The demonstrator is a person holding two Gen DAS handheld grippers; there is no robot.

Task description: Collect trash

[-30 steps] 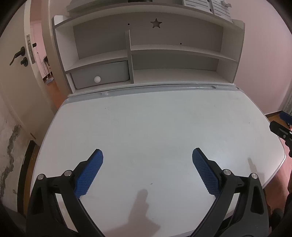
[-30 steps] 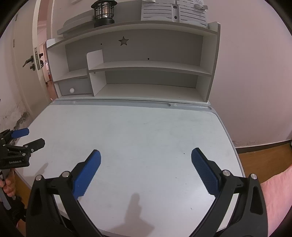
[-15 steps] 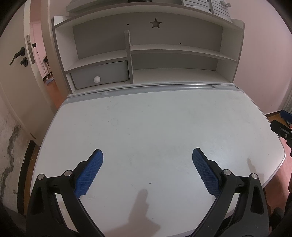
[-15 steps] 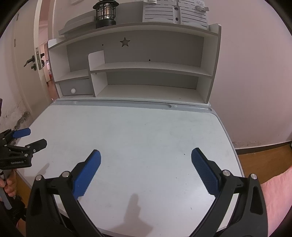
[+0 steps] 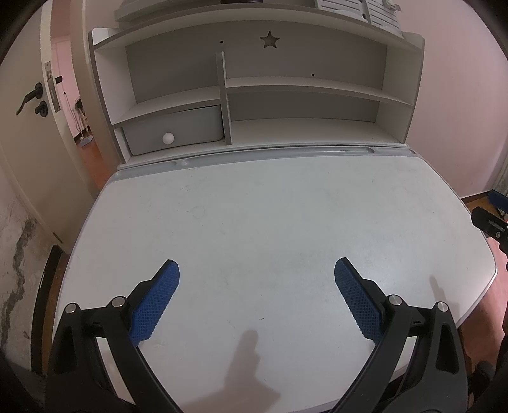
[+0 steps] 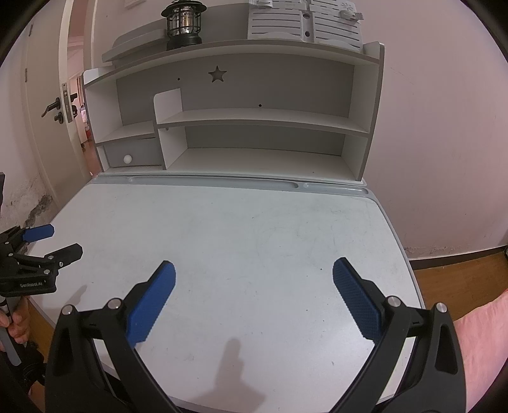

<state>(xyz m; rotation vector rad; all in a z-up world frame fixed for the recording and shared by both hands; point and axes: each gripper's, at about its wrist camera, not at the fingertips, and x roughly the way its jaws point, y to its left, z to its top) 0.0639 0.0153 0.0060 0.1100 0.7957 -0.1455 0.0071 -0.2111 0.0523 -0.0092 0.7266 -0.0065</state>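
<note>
Hovering low over the pale surface, the left gripper has its blue fingers spread wide with nothing between them. The right gripper hangs the same way in its own view, fingers far apart and holding nothing. No trash shows on the surface in either view; where it lies cannot be told.

The surface runs bare from the lower frame up to a grey grooved rail at its far edge, with open room across the whole middle. Its rounded right edge drops to wood floor at the right of the frame, near a pink wall. Behind the rail stands a shelf unit with a star cutout and a small drawer at left. A lantern sits on top of it.

At the left edge of the right wrist view, the left gripper's body reads "GenRobot.AI", gripped from below by a hand.
</note>
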